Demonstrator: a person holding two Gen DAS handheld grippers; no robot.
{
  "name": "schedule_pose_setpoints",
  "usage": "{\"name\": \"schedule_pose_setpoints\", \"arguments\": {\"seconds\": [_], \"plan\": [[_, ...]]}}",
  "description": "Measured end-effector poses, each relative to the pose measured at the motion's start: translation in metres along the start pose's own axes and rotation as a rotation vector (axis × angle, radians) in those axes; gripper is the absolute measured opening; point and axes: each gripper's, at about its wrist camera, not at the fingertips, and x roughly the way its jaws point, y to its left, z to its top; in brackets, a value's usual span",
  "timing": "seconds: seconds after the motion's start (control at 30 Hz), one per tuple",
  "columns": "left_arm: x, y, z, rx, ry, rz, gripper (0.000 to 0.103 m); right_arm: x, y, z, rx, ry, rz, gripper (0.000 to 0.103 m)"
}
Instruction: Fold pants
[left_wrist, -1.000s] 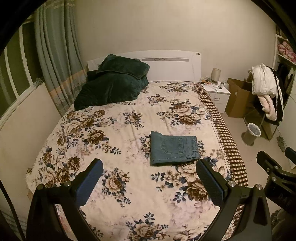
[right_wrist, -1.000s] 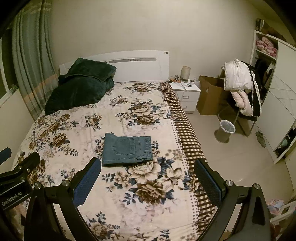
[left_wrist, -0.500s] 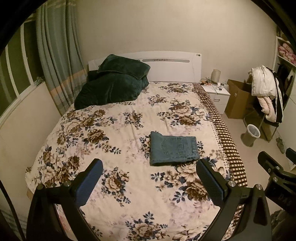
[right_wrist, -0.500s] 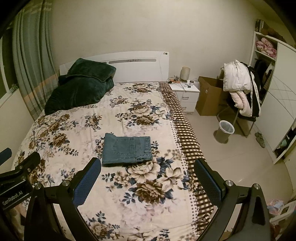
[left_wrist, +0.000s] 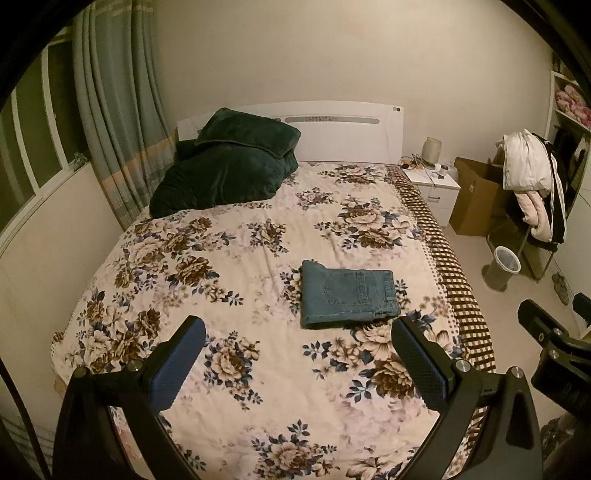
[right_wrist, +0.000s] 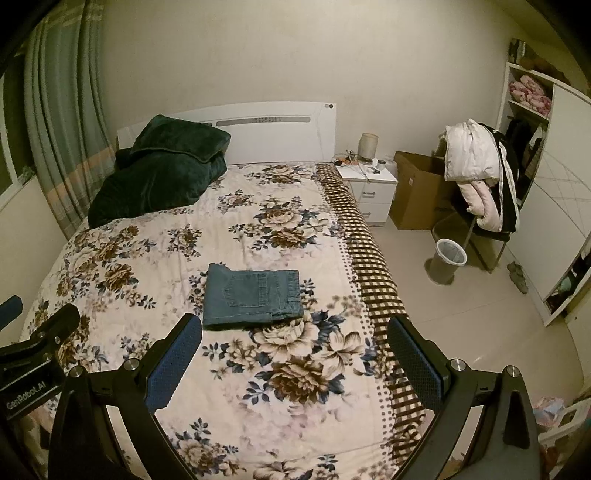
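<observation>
On the floral bed (left_wrist: 229, 258), jeans (left_wrist: 347, 293) lie folded flat.
Left gripper (left_wrist: 297, 354) and right gripper (right_wrist: 295, 350) hang spread, empty; denim looks heavy, limp: pinch the thick folded edge.

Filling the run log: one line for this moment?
blue denim pants: folded on floral bedspread | left hand-held gripper: open | right hand-held gripper: open

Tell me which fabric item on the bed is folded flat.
The jeans, a neat blue rectangle mid-bed. The green blanket is heaped by the headboard.
</observation>
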Motion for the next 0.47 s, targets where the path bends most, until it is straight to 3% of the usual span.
{"name": "schedule_pose_setpoints", "arguments": {"seconds": [0.47], "plan": [[-0.0030,0.0005,-0.0012,-0.004,-0.012,-0.003,0.103,-0.0020,0.0005,-0.0021,0.002,-0.010,0.009,0.103]]}}
